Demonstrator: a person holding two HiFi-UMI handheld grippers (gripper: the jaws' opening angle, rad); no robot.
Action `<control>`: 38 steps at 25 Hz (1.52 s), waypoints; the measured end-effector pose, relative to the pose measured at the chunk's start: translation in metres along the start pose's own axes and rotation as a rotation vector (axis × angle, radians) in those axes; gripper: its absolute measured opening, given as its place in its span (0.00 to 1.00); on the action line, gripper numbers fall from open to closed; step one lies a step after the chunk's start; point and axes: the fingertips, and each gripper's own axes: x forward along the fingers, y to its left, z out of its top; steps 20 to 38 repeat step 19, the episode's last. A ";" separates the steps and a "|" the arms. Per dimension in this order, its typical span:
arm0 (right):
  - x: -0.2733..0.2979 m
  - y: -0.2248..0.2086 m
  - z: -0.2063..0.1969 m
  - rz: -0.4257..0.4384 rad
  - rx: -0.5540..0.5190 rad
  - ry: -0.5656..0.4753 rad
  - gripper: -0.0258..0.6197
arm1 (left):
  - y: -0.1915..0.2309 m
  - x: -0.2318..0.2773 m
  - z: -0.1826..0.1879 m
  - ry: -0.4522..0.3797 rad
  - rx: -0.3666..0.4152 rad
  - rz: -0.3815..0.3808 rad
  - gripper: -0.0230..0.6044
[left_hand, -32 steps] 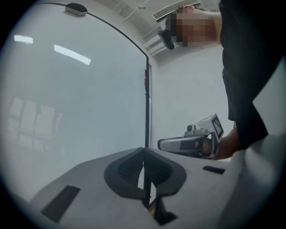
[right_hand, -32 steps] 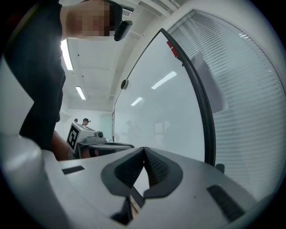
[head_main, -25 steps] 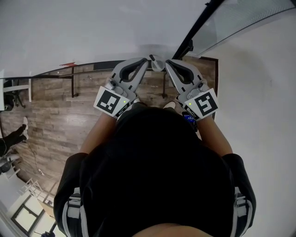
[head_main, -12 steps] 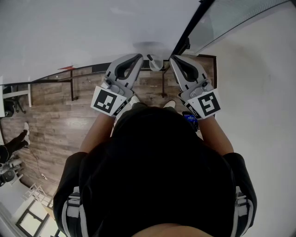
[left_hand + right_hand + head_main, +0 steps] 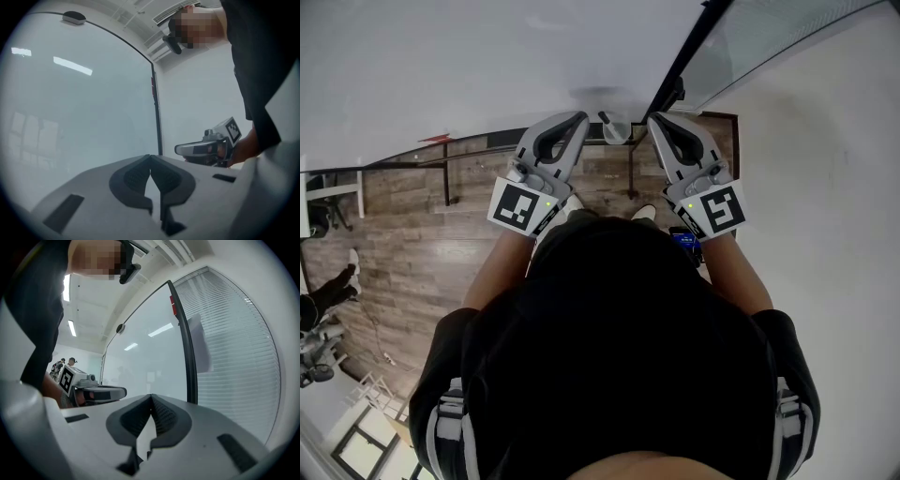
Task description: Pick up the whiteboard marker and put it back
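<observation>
No whiteboard marker shows in any view. My left gripper and right gripper are held level, side by side, in front of the white board. Both are shut with nothing between the pads. A small grey object sits at the board's lower edge between the two tips; I cannot tell what it is. In the left gripper view the shut left gripper faces the board, with the right gripper to its right. In the right gripper view the shut right gripper has the left gripper to its left.
A black frame edges the board on the right, seen also as a frame post. Beyond it is a window with blinds. Wooden floor lies below. People stand far off.
The two gripper tips, close together around the grey object a second ago, now stand slightly further apart. Both stay shut.
</observation>
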 end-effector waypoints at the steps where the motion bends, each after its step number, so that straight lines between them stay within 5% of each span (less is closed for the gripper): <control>1: 0.000 0.000 0.000 0.000 0.003 0.000 0.04 | 0.001 -0.001 -0.001 0.003 0.001 0.002 0.04; 38: 0.002 0.009 -0.010 0.024 0.032 0.023 0.04 | 0.000 -0.007 -0.007 0.007 -0.017 0.004 0.04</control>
